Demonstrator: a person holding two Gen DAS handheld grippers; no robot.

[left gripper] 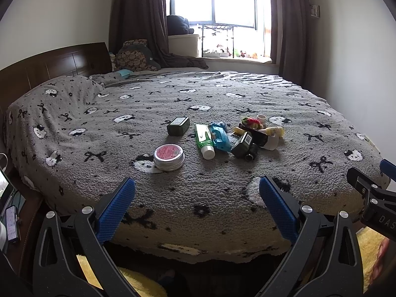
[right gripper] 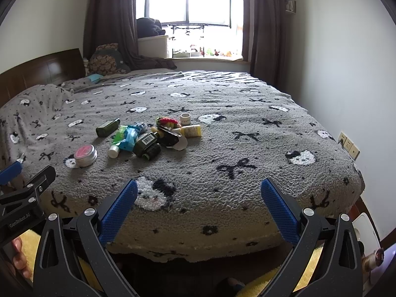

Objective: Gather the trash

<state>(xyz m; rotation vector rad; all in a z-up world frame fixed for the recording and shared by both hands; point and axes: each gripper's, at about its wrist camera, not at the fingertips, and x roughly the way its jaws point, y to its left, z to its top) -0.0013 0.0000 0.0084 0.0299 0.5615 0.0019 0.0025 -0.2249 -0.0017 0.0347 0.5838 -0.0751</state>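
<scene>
Trash lies in a loose heap on the grey patterned bed (left gripper: 222, 188): a round tin with a pink lid (left gripper: 169, 157) (right gripper: 85, 155), a dark green box (left gripper: 178, 125) (right gripper: 108, 127), a green tube with a white cap (left gripper: 204, 139) (right gripper: 118, 140), a blue wipes pack (left gripper: 219, 136) (right gripper: 130, 138), a dark bottle with a barcode (left gripper: 243, 145) (right gripper: 146, 143), a yellow tube (left gripper: 273, 130) (right gripper: 191, 130) and a small white cup (left gripper: 261, 119) (right gripper: 185, 118). My left gripper (left gripper: 197, 188) is open over the bed's near edge. My right gripper (right gripper: 199, 191) is open too, empty.
A wooden headboard (left gripper: 49, 66) stands at the left, pillows and a curtained window (left gripper: 212, 2) at the back, a white wall at the right with sockets (right gripper: 349, 144). A phone (left gripper: 12, 222) lies on a bedside surface at far left. Yellow fabric (right gripper: 307, 269) shows below the grippers.
</scene>
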